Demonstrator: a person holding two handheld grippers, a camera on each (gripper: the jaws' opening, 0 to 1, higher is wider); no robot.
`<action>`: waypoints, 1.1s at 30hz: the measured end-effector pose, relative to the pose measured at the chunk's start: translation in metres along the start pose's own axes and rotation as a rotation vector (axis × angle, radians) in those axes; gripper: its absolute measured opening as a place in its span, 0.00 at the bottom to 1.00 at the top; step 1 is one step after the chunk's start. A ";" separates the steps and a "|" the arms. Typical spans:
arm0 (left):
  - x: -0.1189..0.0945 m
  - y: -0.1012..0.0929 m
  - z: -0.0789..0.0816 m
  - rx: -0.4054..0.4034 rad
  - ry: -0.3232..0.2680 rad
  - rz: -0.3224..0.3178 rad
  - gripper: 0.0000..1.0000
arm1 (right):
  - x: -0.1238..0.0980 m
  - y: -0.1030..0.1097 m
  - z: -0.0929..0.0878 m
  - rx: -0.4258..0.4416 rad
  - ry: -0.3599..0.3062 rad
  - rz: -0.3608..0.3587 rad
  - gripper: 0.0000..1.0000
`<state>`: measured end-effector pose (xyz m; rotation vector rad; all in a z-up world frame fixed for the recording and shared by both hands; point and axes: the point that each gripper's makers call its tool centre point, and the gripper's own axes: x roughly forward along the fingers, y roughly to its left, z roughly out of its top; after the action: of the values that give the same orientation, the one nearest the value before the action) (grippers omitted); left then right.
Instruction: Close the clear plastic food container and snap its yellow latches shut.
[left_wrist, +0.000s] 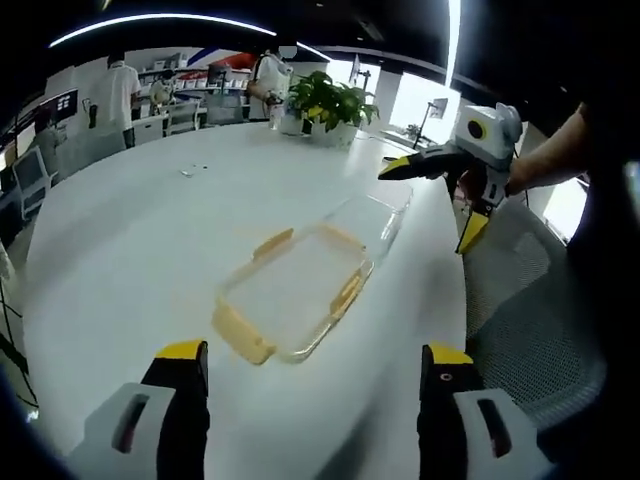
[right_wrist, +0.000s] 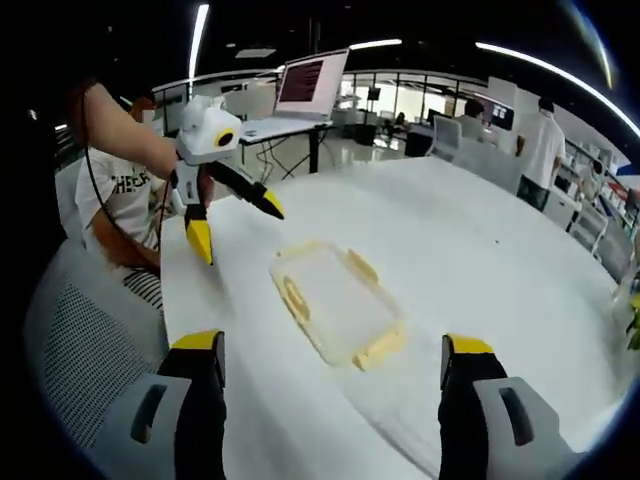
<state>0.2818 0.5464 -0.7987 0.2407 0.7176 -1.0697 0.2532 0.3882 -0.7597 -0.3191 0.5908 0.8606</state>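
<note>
Here both grippers' jaws gape empty over the clear rectangular container (left_wrist: 295, 290) with yellow latches (left_wrist: 243, 340).

The container (right_wrist: 335, 303) is seen flat on the white table (right_wrist: 470, 250), yellow latches (right_wrist: 380, 349) splayed. The right gripper (right_wrist: 335, 380) is held wide apart near it; the left gripper (right_wrist: 232, 225), jaws spread, is held far left.
</note>
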 end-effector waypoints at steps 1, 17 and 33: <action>0.001 0.002 0.000 0.002 0.005 0.001 0.85 | 0.001 -0.001 -0.001 -0.003 0.004 0.001 0.87; 0.003 0.018 0.000 0.093 0.068 -0.020 0.83 | 0.008 -0.012 -0.011 -0.076 0.077 0.053 0.87; 0.009 0.024 -0.006 0.196 0.146 -0.033 0.84 | 0.025 -0.023 -0.016 -0.179 0.176 0.165 0.84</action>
<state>0.3024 0.5547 -0.8130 0.4809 0.7498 -1.1641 0.2779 0.3816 -0.7866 -0.5177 0.7124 1.0542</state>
